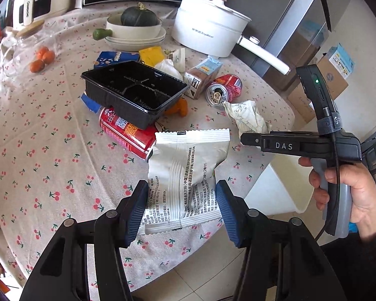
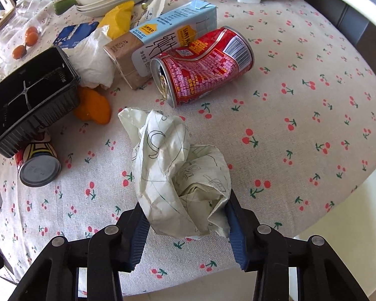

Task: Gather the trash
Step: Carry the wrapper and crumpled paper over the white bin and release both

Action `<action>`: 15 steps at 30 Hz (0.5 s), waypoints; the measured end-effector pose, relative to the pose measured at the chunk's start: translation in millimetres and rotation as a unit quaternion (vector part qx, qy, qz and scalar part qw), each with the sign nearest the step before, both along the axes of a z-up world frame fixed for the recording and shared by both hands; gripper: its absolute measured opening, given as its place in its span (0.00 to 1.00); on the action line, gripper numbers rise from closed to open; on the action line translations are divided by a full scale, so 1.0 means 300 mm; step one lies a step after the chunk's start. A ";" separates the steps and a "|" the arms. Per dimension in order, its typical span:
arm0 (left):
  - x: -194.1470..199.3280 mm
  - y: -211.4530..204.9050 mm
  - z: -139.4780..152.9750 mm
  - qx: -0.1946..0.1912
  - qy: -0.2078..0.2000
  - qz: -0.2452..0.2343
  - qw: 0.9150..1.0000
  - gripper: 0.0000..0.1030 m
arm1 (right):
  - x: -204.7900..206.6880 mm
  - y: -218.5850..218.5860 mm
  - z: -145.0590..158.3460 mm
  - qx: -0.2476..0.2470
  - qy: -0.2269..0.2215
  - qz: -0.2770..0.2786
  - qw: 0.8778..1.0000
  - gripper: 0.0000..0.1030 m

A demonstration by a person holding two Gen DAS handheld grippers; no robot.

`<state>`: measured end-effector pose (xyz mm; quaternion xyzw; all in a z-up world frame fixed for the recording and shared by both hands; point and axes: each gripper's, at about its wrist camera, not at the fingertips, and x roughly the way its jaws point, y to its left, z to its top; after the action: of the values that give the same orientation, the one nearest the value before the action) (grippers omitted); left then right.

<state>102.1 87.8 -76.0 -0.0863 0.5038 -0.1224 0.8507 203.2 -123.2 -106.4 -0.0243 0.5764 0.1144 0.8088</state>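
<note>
Both pairs of jaws are clamped on trash: my left gripper [image 1: 181, 207] pinches a white snack wrapper [image 1: 186, 175] across its lower half, and my right gripper [image 2: 185, 228] squeezes the near end of a crumpled printed paper [image 2: 178, 170]. The wrapper stands up from the pads, its long axis running away from me, the far crimped edge pointing toward the rest of the litter, and it looks lifted off the tablecloth [image 1: 50, 150] over the table's near edge. The paper's long axis also runs away from my jaws, slanting to the left; whether its far end touches the cloth I cannot tell. What the coming move turns on, I judge, is the white bin [image 1: 283, 193] below the table edge, down and to the right of my left jaws and close under my right hand [image 1: 351, 188]; so the right arm is nearer, and the left must cross rightward and clear the edge before letting go. Left on the table, well beyond both jaws, are a black tray [image 1: 135, 92] resting on a red can [image 1: 127, 131], a second red can [image 2: 203, 65] lying with its mouth toward me, and a drink carton [image 2: 163, 40] just beside it.
</note>
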 end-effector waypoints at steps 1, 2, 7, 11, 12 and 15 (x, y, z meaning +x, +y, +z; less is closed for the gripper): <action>0.001 -0.006 0.002 0.000 -0.001 -0.001 1.000 0.56 | -0.001 -0.007 0.006 0.002 -0.001 -0.002 1.000 0.47; 0.003 -0.012 0.003 0.000 -0.001 -0.002 1.000 0.56 | -0.003 -0.017 0.012 0.004 -0.003 -0.003 1.000 0.48; 0.015 -0.053 0.014 0.005 -0.008 -0.010 1.000 0.56 | -0.012 -0.065 0.043 0.009 -0.008 -0.011 1.000 0.48; 0.026 -0.095 0.019 0.007 -0.012 -0.019 1.000 0.56 | -0.028 -0.112 0.064 0.011 -0.012 -0.017 1.000 0.49; 0.029 -0.107 0.019 0.007 -0.012 -0.021 1.000 0.56 | -0.033 -0.125 0.069 0.011 -0.013 -0.019 1.000 0.49; 0.035 -0.145 0.020 0.008 -0.013 -0.029 0.999 0.56 | -0.046 -0.167 0.080 0.012 -0.016 -0.025 0.999 0.49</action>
<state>112.7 44.4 -70.0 -0.0634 0.4956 -0.1443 0.8541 189.4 -173.4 -82.6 -0.0020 0.5625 0.1010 0.8206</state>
